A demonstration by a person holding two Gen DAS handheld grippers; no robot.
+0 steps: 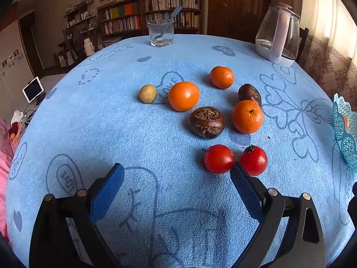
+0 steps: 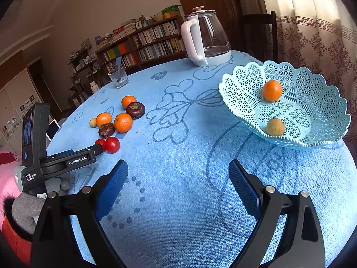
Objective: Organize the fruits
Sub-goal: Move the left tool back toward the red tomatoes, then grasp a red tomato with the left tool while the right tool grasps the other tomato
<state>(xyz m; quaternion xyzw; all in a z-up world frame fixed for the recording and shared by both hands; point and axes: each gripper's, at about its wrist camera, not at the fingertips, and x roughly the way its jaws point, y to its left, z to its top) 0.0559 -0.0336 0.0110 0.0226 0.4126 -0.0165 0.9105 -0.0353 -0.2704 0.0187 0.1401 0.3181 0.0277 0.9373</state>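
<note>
1. Looking down at the blue tablecloth (image 1: 111,134), with the loose fruit cluster taken as the landmark: three oranges, two dark brown fruits, two red tomatoes and one small yellowish fruit, all lying on the cloth.
2. Left gripper (image 1: 177,176) hovered just on the near side of the cluster, jaws spread wide and gripping nothing. Right blue pad tip (image 1: 236,169) sat right in the gap between the left tomato (image 1: 218,159) and the right tomato (image 1: 254,160); couldn't tell if actually touching.
3. Just behind the tomatoes: a dark brown fruit (image 1: 207,122) beside an orange (image 1: 247,116). Further back, a second dark fruit (image 1: 250,94), another orange (image 1: 184,96) and the far orange (image 1: 222,77).
4. Small yellowish fruit (image 1: 148,93) at the cluster's left edge, just beside the middle orange.
5. Pale blue lattice basket (image 2: 245,102) well apart from the cluster, off to its right. Already inside: one orange in the basket (image 2: 272,90) and one yellowish fruit in the basket (image 2: 275,126).
6. Right gripper (image 2: 178,174) also well to the right of the cluster, near the basket, jaws wide apart, nothing between them, over bare cloth.
7. Beyond the cluster: a drinking glass (image 1: 161,33) with a spoon in it, plus a glass kettle (image 1: 279,33).
</note>
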